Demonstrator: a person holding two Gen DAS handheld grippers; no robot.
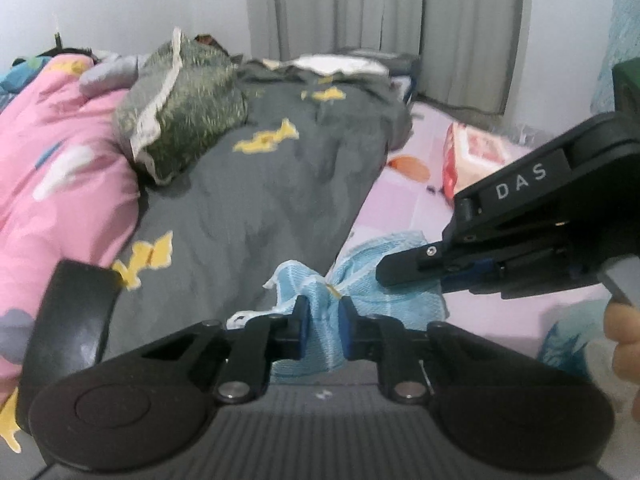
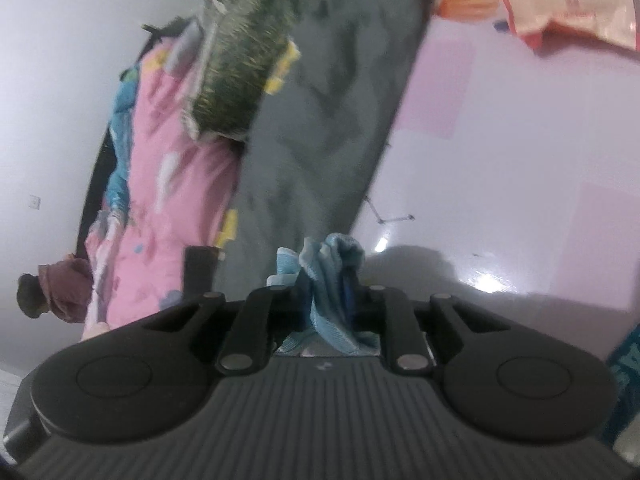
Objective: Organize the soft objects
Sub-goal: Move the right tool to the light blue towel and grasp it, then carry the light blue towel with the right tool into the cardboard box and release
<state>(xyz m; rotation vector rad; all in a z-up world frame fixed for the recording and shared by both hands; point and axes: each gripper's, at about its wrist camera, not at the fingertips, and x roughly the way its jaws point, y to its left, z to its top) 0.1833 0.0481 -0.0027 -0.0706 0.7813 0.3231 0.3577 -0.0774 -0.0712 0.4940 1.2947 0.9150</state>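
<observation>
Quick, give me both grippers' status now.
Left gripper: closed on the light blue towel.
Right gripper: closed on the same towel, another part of it.

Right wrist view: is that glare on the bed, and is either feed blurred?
Right wrist view: bright glare spots on the glossy pale pink sheet, background motion-smeared. Left wrist view: grey quilt soft, light blue terry towel near the jaws sharper; fisheye bends the edges.
</observation>
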